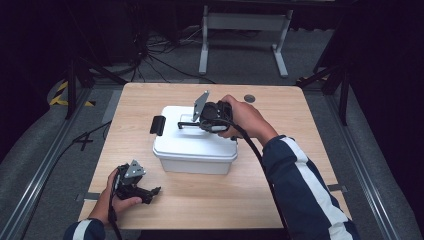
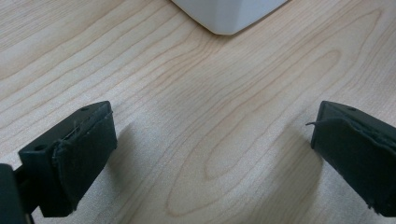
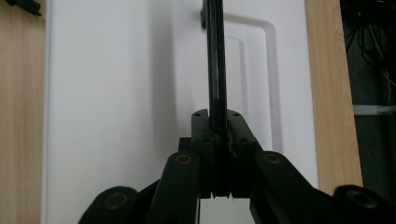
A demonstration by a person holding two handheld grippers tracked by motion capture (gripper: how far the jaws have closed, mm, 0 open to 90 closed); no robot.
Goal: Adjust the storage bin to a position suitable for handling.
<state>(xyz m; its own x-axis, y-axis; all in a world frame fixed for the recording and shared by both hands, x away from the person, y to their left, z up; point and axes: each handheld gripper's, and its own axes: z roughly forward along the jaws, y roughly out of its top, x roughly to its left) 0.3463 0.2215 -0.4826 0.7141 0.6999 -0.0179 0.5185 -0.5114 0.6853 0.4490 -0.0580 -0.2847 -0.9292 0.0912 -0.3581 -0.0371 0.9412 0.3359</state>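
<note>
The bench [image 1: 300, 130] was light wood with rounded corners and a small round grey insert near its far edge. Grey carpet [image 1: 240, 55] covered the floor around it, strewn with black cables [image 1: 160, 60]. A white metal frame [image 1: 245, 30] stood beyond. Yellow-black hazard tape [image 1: 62, 92] marked the left floor. The surroundings were dark.

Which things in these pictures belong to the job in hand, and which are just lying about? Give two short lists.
In the job:
white box
black carry handle on its lid, standing up
right gripper, shut on the handle

Not in use:
left gripper, open, resting low over the table near the box
black side latch
cables on the floor
</note>
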